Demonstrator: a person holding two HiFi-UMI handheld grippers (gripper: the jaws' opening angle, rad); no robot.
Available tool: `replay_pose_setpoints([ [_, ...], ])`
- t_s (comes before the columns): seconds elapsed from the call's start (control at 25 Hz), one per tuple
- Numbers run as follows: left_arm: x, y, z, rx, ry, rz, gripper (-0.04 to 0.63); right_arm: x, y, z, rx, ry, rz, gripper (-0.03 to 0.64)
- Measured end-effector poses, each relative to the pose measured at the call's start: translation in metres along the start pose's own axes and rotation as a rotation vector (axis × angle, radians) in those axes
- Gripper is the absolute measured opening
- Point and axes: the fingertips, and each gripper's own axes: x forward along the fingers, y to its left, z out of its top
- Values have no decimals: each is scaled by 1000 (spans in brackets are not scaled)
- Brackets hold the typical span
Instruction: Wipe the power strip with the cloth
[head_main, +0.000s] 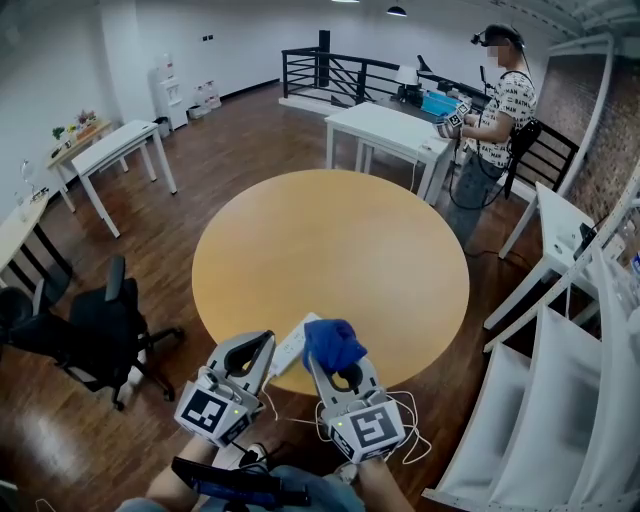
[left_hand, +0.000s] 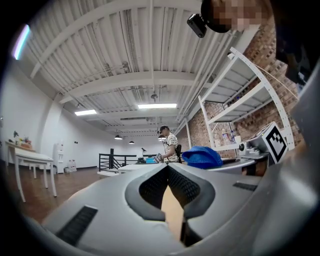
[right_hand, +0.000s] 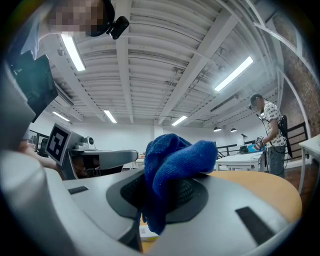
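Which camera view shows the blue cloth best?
The right gripper view: the blue cloth fills the centre, close and large, pinched between the jaws of the right gripper. The head view shows it from above as a small bunch; the left gripper view shows only a small glimpse from the side.

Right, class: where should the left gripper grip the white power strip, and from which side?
Grip the power strip across its narrow width near the closest end, probably from the near edge of the table: it lies flat, long and slim, beside the left gripper.
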Motion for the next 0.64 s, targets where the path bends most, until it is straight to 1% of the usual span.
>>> replay_pose_setpoints([
  [0.36,1,-2,-1,-4,3,-5,8,1,1,0,-2,2,5,71],
  [0.64,0,0,-4,-12,2,-3,8,2,3,-7,10,23,4,71],
])
